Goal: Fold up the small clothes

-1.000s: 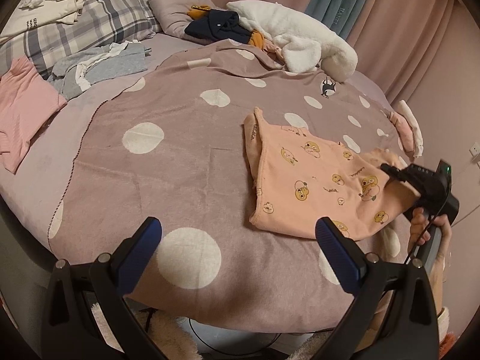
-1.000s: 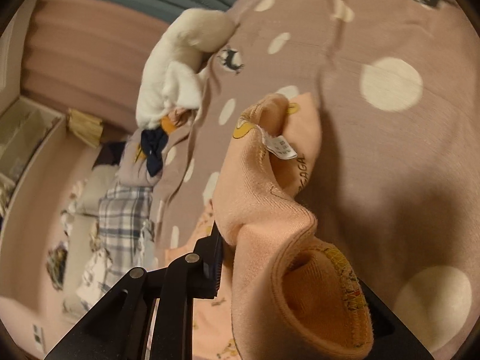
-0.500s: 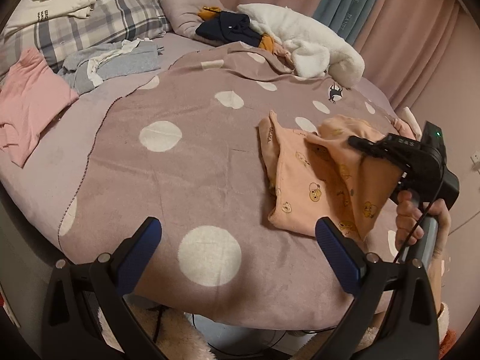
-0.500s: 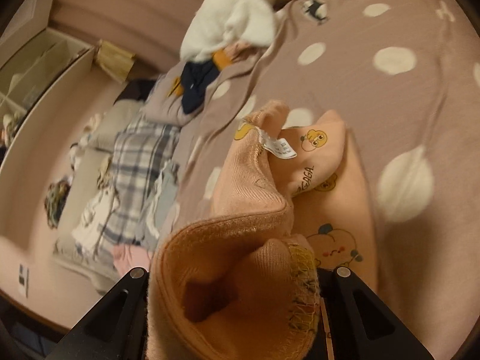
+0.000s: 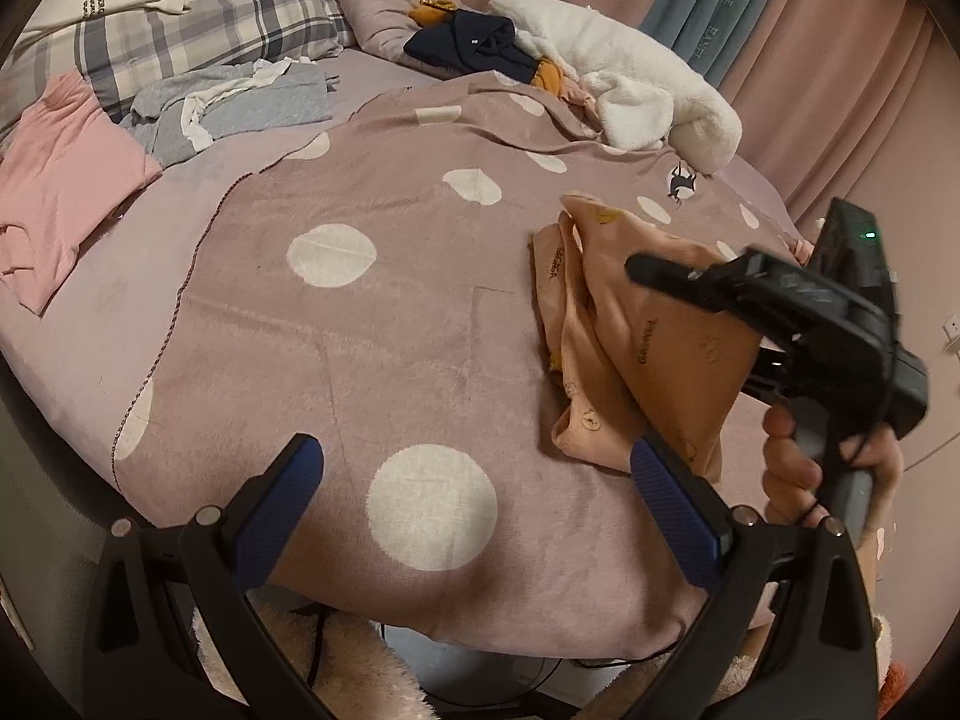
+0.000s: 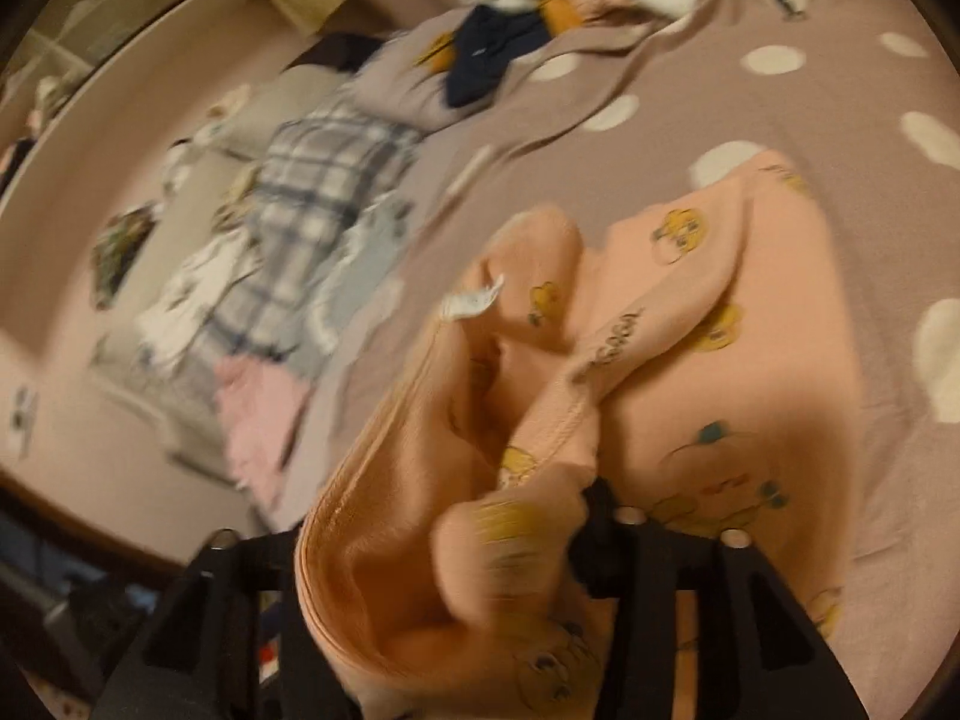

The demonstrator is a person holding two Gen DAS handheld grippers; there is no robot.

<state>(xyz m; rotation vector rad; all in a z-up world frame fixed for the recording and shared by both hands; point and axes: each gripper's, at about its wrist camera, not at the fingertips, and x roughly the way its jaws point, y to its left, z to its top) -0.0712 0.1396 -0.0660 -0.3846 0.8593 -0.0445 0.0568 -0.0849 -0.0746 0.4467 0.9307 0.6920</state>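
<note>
Nearest, at the bottom of the left wrist view, the left gripper [image 5: 480, 480] hangs over the mauve blanket with white dots [image 5: 384, 324], its blue-padded jaws spread wide with nothing between them. Right of it, a bare hand [image 5: 828, 468] grasps the handle of the black right gripper [image 6: 456, 546], angled down toward the bed. Its jaws are opening, with the peach cartoon-print garment [image 5: 660, 336] bunched between them, half folded at mid-right. Farther off, upper left, lies a plaid pillow [image 5: 210, 18].

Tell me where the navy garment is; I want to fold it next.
In the left wrist view the navy garment lies crumpled at the far end of the bed, on the mauve pillow, just left of the white fleece.
</note>
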